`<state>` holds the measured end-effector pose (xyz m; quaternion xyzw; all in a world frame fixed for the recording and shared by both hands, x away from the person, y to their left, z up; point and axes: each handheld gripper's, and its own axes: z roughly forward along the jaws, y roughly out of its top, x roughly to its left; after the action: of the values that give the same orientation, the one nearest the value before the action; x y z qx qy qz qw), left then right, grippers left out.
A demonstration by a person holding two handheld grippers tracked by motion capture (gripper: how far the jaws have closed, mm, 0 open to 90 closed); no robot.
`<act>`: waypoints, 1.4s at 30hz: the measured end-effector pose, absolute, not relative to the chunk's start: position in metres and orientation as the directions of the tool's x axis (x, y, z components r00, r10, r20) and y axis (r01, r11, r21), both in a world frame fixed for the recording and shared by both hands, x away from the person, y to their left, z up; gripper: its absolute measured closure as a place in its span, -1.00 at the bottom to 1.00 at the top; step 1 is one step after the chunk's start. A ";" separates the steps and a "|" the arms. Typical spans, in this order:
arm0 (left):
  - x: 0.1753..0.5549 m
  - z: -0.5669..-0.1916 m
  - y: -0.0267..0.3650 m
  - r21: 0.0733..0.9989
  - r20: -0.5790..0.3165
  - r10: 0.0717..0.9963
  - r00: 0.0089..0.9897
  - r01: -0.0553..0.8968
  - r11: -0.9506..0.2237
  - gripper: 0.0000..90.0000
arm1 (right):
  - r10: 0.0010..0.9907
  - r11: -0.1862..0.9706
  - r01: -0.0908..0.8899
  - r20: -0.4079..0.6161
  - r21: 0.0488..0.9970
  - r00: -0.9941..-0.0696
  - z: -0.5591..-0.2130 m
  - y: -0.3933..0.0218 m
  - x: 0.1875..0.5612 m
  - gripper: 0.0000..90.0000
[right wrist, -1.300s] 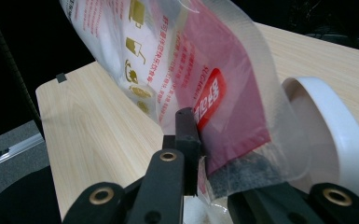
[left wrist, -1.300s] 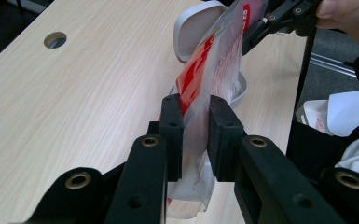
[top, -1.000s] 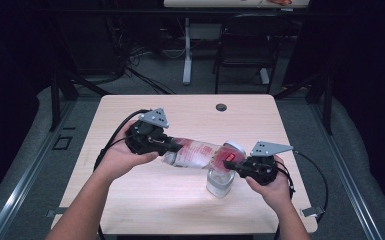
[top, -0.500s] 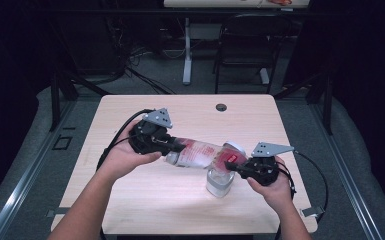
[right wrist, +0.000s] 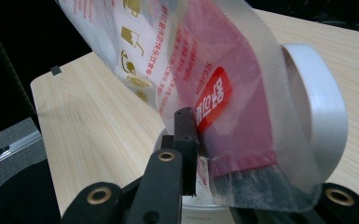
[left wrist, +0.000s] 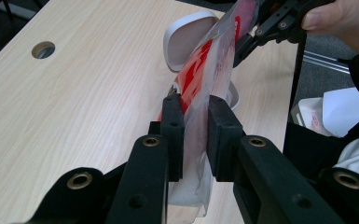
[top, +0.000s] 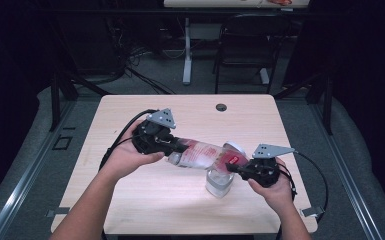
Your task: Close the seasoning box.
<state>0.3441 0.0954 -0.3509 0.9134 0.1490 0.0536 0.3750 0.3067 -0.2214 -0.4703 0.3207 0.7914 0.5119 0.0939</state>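
Left tool [top: 176, 145] and right tool [top: 232, 169] each clamp an end of the pouch [top: 205, 155], slanting toward 4 o'clock above the jar [top: 218, 183].

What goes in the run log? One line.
left claw: shut on red-and-clear plastic pouch | right claw: shut on pouch | pouch above clear jar

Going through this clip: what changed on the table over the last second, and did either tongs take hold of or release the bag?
Almost nothing changed. The left tongs and right tongs are still shut on opposite ends of the plastic bag, stretched between them over the clear jar; the left hand shifted only slightly. No release or new grasp. The jar, its white lid and the table stayed put.
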 end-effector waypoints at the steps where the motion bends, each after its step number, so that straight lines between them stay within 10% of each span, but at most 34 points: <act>1: 0.344 -0.351 0.095 0.701 -0.014 0.311 0.950 0.231 -0.674 0.75 | 0.603 0.269 0.413 0.182 0.870 -0.776 -0.471 -0.222 0.307 0.89; 42: 0.347 -0.352 0.090 0.709 -0.030 0.301 0.953 0.232 -0.666 0.72 | 0.615 0.292 0.422 0.170 0.858 -0.770 -0.476 -0.220 0.305 0.85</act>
<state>0.3473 0.0901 -0.3524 0.9115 0.1462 0.0448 0.3818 0.3047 -0.2204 -0.4758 0.3248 0.7980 0.4984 0.0965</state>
